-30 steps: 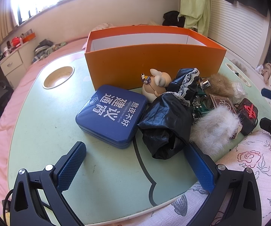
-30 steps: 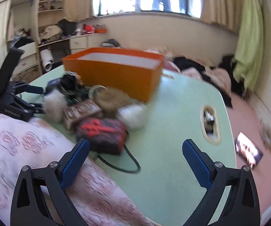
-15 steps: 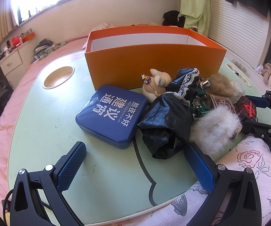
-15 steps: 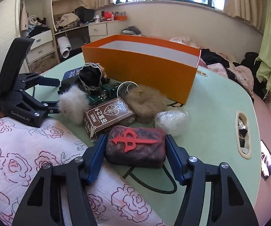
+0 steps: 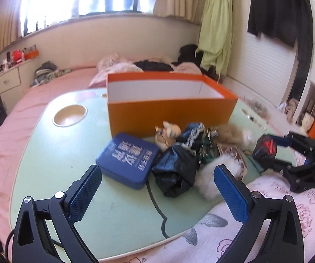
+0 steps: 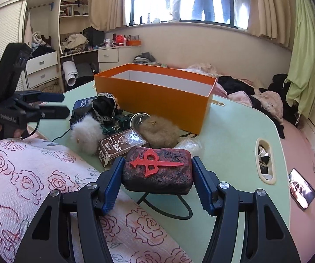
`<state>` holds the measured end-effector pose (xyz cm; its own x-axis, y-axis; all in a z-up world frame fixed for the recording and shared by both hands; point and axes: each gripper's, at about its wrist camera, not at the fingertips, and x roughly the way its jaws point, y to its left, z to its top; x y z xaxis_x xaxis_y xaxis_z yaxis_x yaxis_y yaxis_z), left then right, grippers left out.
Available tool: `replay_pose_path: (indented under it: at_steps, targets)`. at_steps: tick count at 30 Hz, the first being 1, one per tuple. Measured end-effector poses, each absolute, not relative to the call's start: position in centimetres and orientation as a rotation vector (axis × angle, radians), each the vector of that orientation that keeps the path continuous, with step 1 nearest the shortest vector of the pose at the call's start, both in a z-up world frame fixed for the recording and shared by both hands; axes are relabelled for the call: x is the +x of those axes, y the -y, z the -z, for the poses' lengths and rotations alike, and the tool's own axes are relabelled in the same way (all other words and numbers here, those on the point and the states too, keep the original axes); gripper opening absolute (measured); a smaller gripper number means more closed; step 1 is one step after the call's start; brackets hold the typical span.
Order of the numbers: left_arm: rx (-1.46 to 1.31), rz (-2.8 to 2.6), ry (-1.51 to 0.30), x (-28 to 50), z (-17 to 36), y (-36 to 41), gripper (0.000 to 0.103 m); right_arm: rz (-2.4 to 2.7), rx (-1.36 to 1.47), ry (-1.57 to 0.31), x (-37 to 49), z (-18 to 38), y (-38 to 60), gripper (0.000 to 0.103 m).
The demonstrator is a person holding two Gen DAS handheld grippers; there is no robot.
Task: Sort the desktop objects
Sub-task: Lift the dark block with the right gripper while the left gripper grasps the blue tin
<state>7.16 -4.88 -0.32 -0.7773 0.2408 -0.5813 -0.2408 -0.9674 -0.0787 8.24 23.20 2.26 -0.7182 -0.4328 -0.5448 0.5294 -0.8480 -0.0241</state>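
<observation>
A dark red case with a red emblem (image 6: 157, 168) sits between the blue pads of my right gripper (image 6: 157, 164), which is shut on it; a black cable trails beneath. The left wrist view shows the same case (image 5: 264, 149) at the far right. My left gripper (image 5: 157, 188) hangs open over the green table, short of a blue tin (image 5: 127, 159) and a black bag (image 5: 175, 171). Behind the pile stands an open orange box (image 5: 170, 111). A white fur ball (image 6: 85, 130), a brown fur ball (image 6: 159, 131) and a card box (image 6: 122, 143) lie beside the case.
The green table (image 5: 48, 164) has a round cup recess (image 5: 69, 115) at the left and a slot (image 6: 264, 160) at the right. Rose-print fabric (image 6: 26, 175) covers the near edge. A phone (image 6: 301, 189) lies on the pink bed. A small figurine (image 5: 167, 134) leans against the box.
My right gripper went from wide open to shut on the dark red case. My left gripper rose and tipped upward, so the pile looks farther off.
</observation>
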Motion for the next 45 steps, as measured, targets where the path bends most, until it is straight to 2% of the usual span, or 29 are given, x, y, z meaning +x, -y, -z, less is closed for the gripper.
replay_pose_path:
  at_steps: [4,14,17,18,19,23,24,25,27,29,31,38,45]
  targets:
    - [-0.942,-2.825,0.003,6.1,0.5,6.1,0.090,2.491,0.738,-0.241,8.1,-2.2,-23.1,0.062]
    - [-1.104,-2.769,-0.171,1.8,1.5,6.3,0.085,2.488,0.755,-0.223,7.9,-2.1,-23.0,0.062]
    - [-1.094,-2.738,-0.198,1.3,1.3,5.8,0.073,2.488,0.762,-0.217,7.9,-1.9,-23.0,0.062]
    - [-1.086,-2.723,-0.182,1.4,1.3,5.8,0.063,2.488,0.762,-0.216,7.9,-1.9,-23.0,0.062]
    - [-1.077,-2.708,-0.159,1.5,1.3,5.8,0.058,2.489,0.762,-0.217,8.0,-1.9,-23.0,0.062]
    - [-1.056,-2.696,-0.143,2.5,1.3,6.0,0.059,2.486,0.767,-0.215,8.0,-1.9,-23.0,0.062]
    - [-1.056,-2.691,-0.133,2.6,1.3,6.1,0.065,2.487,0.767,-0.214,8.0,-1.9,-23.0,0.062]
    - [-1.064,-2.683,-0.126,2.5,1.4,6.2,0.080,2.487,0.767,-0.214,8.0,-1.9,-23.0,0.062]
    - [-1.131,-2.669,-0.156,2.1,2.3,6.1,0.092,2.486,0.768,-0.213,8.0,-1.9,-23.0,0.062]
    - [-1.156,-2.685,-0.201,1.7,2.9,5.8,0.090,2.485,0.770,-0.213,8.0,-1.8,-23.0,0.062]
    - [-1.133,-2.696,-0.203,1.8,2.7,5.7,0.066,2.487,0.771,-0.212,8.1,-1.8,-23.0,0.062]
    - [-1.109,-2.748,-0.190,3.8,2.5,6.3,0.066,2.487,0.777,-0.206,8.0,-1.6,-23.2,0.062]
    - [-0.955,-2.823,-0.154,6.6,-0.6,7.4,0.066,2.510,0.765,-0.209,8.0,-1.8,-23.5,0.062]
